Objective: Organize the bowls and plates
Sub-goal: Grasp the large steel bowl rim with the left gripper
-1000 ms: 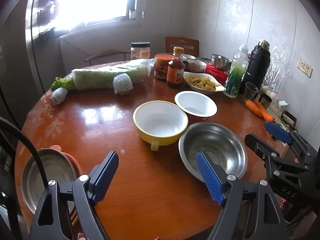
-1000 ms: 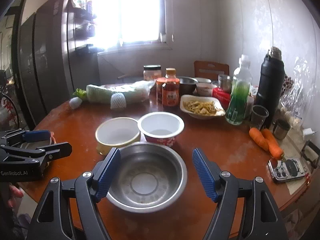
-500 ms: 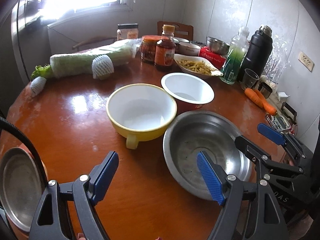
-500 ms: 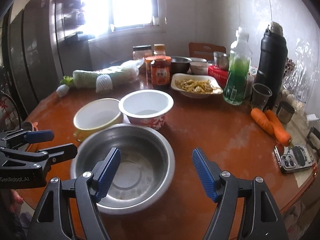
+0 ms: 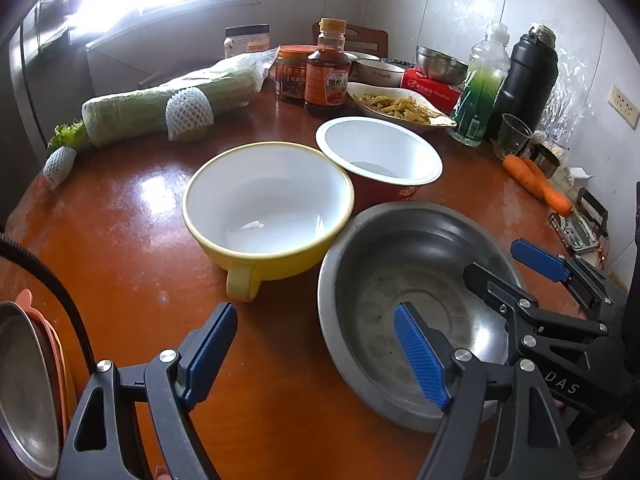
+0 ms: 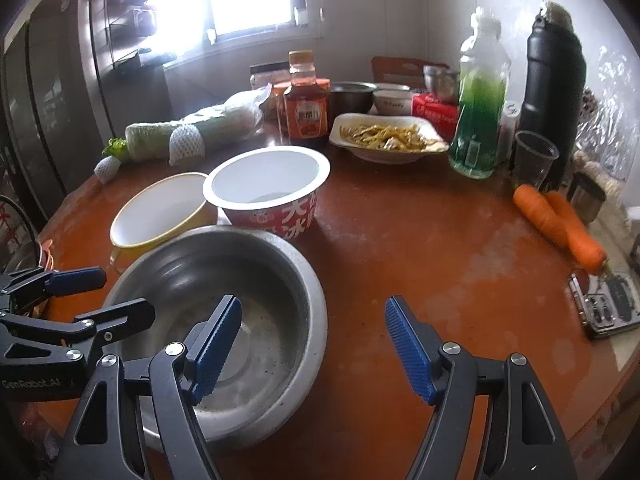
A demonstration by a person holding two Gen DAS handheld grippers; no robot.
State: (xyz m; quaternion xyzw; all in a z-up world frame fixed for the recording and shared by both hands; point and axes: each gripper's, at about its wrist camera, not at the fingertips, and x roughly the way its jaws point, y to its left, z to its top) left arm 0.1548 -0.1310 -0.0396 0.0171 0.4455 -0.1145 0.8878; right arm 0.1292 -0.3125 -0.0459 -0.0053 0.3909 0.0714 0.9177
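Both claws, open, lower toward steel bowl [image 5: 416, 304].

Yellow bowl [image 5: 268, 208] with white inside; grey steel bowl [image 5: 416, 308]; red paper bowl [image 6: 272, 196], white characters; apparently reddish-brown table [image 6: 420, 248].

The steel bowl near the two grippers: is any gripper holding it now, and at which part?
Nothing is held. The left gripper and right gripper are open, each with one finger over the steel bowl, pads not pressing it.
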